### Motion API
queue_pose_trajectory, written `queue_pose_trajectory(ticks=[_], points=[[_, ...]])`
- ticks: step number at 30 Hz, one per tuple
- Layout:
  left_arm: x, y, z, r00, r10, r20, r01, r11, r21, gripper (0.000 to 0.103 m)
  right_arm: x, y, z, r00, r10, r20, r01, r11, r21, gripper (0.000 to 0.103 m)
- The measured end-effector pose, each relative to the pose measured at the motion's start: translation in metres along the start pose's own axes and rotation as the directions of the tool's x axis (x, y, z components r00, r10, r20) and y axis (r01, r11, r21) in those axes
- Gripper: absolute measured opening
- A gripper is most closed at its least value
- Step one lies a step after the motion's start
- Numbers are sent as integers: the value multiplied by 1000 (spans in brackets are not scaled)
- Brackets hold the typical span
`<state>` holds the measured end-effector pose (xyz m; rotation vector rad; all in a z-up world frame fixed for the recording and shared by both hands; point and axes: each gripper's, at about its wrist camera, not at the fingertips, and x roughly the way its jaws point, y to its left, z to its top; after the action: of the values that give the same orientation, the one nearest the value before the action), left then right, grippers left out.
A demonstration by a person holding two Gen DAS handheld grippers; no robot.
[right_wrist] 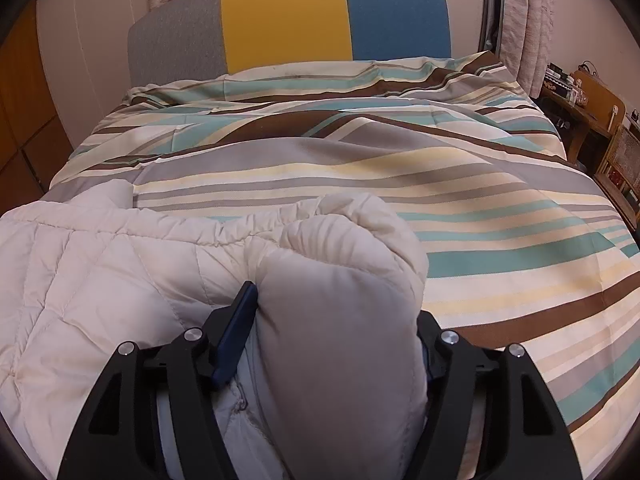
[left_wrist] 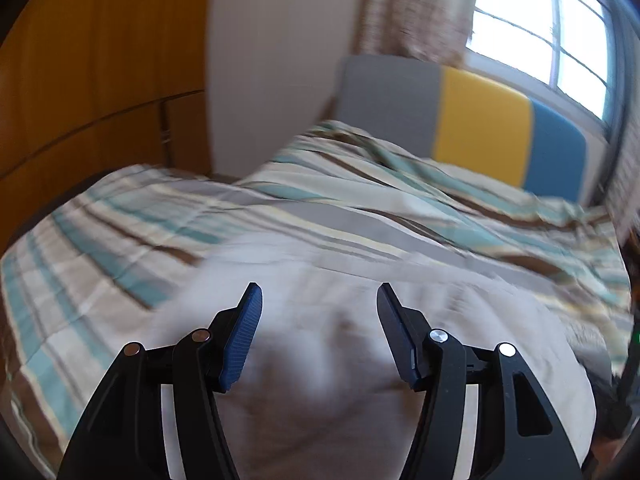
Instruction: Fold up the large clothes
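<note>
striped bedding under a cream quilted jacket, both grippers spread at its near edge.

bedroom with a grey, yellow and blue headboard (right_wrist: 288, 16) behind; closest in, the right gripper (right_wrist: 336, 320) has its jaws spread around a thick rolled fold of the puffy jacket (right_wrist: 100, 272), whose padding fills the gap, though whether the pads press it i cannot tell. the left gripper (left_wrist: 320, 320) hangs with jaws apart and nothing between them above the blurred cream fabric. the jacket lies flat across the striped duvet (right_wrist: 500, 220), likely spread there so the wide bed supports each fold.
</note>
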<state>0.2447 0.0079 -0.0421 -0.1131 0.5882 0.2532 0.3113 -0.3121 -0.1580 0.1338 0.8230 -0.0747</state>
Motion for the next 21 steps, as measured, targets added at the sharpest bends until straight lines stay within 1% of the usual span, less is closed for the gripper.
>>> queue_pose_trajectory(ticks=[3, 5, 6, 8, 11, 15, 16, 18, 20, 21], points=[[15, -32, -9, 1000, 12, 6, -13, 995, 102, 59, 0, 0, 0, 1000, -1, 2, 1, 1000, 1, 66], [28, -45, -17, 999, 33, 17, -35, 985, 169, 59, 0, 0, 0, 1000, 0, 2, 0, 1000, 1, 66], [33, -48, -21, 999, 40, 20, -43, 982, 186, 59, 0, 0, 0, 1000, 2, 3, -2, 1000, 3, 66], [49, -46, -35, 1000, 24, -1, -24, 983, 180, 60, -1, 0, -1, 1000, 7, 7, -7, 1000, 6, 67], [63, -40, -44, 999, 7, -32, -2, 988, 151, 63, -2, -1, -1, 1000, 12, 11, -13, 1000, 9, 69], [77, -42, -49, 997, 21, -80, -8, 987, 162, 64, -10, -1, -3, 999, 19, 40, -19, 1000, 9, 71], [79, -41, -50, 996, 21, -86, -7, 987, 160, 65, -16, 0, -3, 998, 29, 52, -30, 1000, 9, 75], [81, -41, -51, 995, 17, -93, -3, 988, 154, 65, -27, 2, -3, 998, 38, 56, -38, 999, -1, 76], [81, -41, -52, 995, 16, -95, -1, 988, 153, 65, -52, 9, -2, 994, 32, 104, -31, 999, -8, 76], [81, -41, -53, 995, 15, -95, -1, 988, 152, 65, -66, 13, -2, 990, 42, 138, -42, 999, -3, 76]])
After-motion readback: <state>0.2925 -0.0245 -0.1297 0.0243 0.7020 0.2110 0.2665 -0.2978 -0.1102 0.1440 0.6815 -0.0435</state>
